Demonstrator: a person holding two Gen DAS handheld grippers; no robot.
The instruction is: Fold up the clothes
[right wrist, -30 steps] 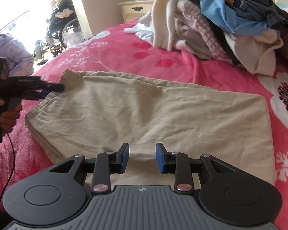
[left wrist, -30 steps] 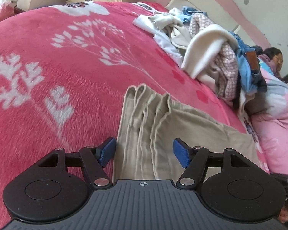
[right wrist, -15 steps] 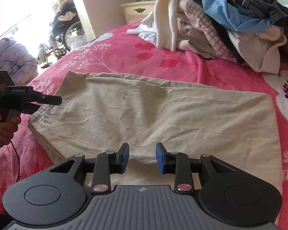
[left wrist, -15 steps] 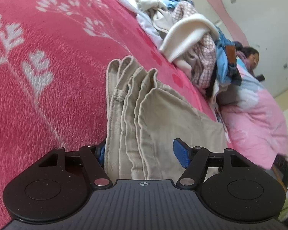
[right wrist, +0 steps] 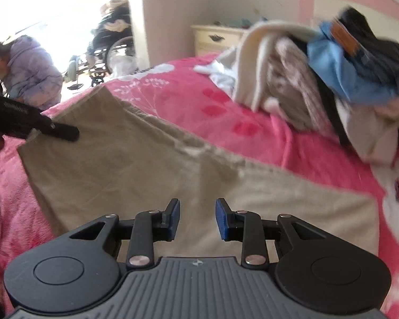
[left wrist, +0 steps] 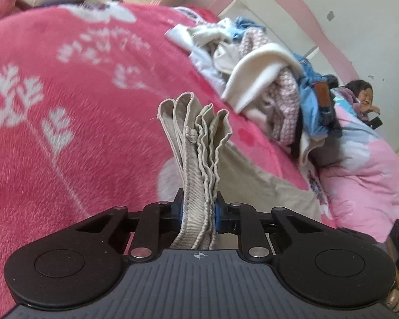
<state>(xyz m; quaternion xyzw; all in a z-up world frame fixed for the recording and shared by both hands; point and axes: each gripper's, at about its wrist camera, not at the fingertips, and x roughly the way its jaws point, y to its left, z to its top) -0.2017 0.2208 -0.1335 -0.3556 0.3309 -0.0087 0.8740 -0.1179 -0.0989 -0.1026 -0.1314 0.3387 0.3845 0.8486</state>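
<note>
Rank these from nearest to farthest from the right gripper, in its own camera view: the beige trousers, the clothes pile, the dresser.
1. Beige trousers, just ahead of the right gripper.
2. Clothes pile, upper right on the bed.
3. Dresser, beyond the bed by the wall.

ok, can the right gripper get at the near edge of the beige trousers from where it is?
Probably yes. The right gripper is open, hovering over the beige trousers with nothing between. The left gripper clamps the far end, and the clothes pile sits well clear.

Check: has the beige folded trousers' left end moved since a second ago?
Yes. The beige folded trousers have risen at that end off the pink floral blanket, clamped in the left hand-held gripper.
</note>
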